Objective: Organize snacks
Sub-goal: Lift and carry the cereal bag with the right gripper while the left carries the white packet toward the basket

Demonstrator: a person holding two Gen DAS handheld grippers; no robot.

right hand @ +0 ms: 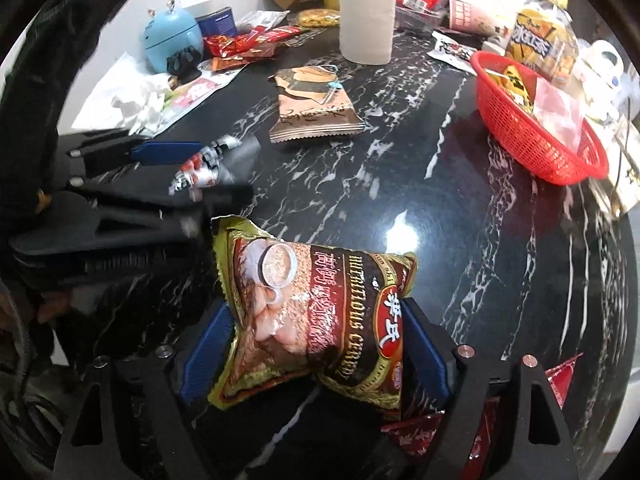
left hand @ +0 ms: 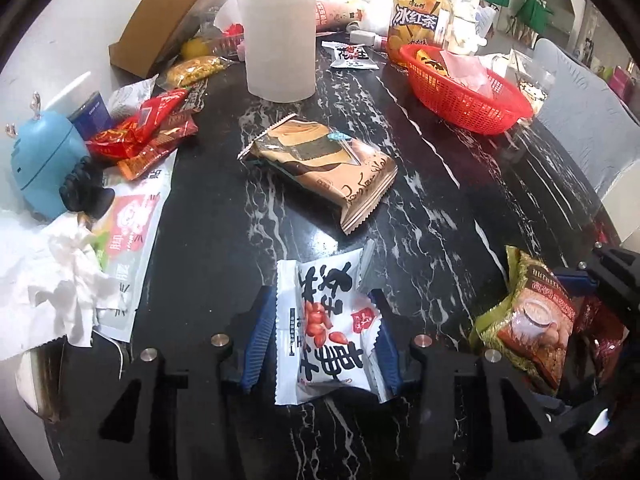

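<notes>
My left gripper (left hand: 322, 332) is shut on a white peanut snack packet (left hand: 328, 328) with red print, held just above the black marble table (left hand: 432, 216). My right gripper (right hand: 316, 344) is shut on a red-and-gold cereal sachet (right hand: 312, 320); it also shows in the left wrist view (left hand: 528, 320) at the right. The left gripper appears in the right wrist view (right hand: 192, 168) at the left. A brown wafer packet (left hand: 320, 164) lies mid-table. A red mesh basket (left hand: 468, 96) with a few packets stands at the back right.
A paper towel roll (left hand: 280, 40) stands at the back centre. An iced tea bottle (left hand: 420, 16) stands behind the basket. Red snack packets (left hand: 148, 132), a blue toy (left hand: 44, 160), crumpled tissue (left hand: 48, 280) and a cardboard box (left hand: 168, 12) crowd the left. Red packets (right hand: 432, 428) lie under my right gripper.
</notes>
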